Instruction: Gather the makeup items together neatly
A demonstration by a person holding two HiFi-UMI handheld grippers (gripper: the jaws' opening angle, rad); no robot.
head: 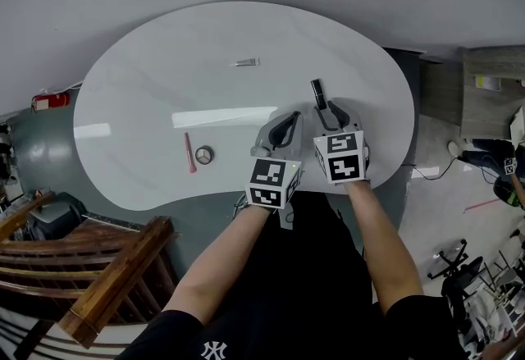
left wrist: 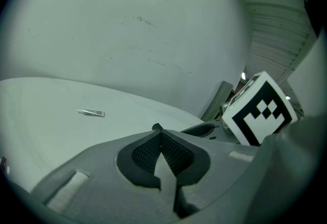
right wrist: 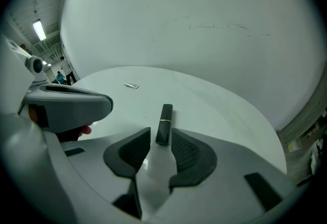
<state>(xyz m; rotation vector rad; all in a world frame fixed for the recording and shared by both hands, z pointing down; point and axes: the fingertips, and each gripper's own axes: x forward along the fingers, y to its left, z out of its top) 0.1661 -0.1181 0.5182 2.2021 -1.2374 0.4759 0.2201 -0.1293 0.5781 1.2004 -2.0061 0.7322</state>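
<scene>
Right gripper (right wrist: 159, 139), jaws apart, is placed astride the near end of the black tube (right wrist: 164, 123); nothing is clamped. Left gripper (left wrist: 161, 133), jaws together and empty, is held just left of the tube. The pads are best centred along the tube's axis before closure.

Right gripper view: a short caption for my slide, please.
Right gripper, fingers open around the near end of a black tube on the white table.
</scene>
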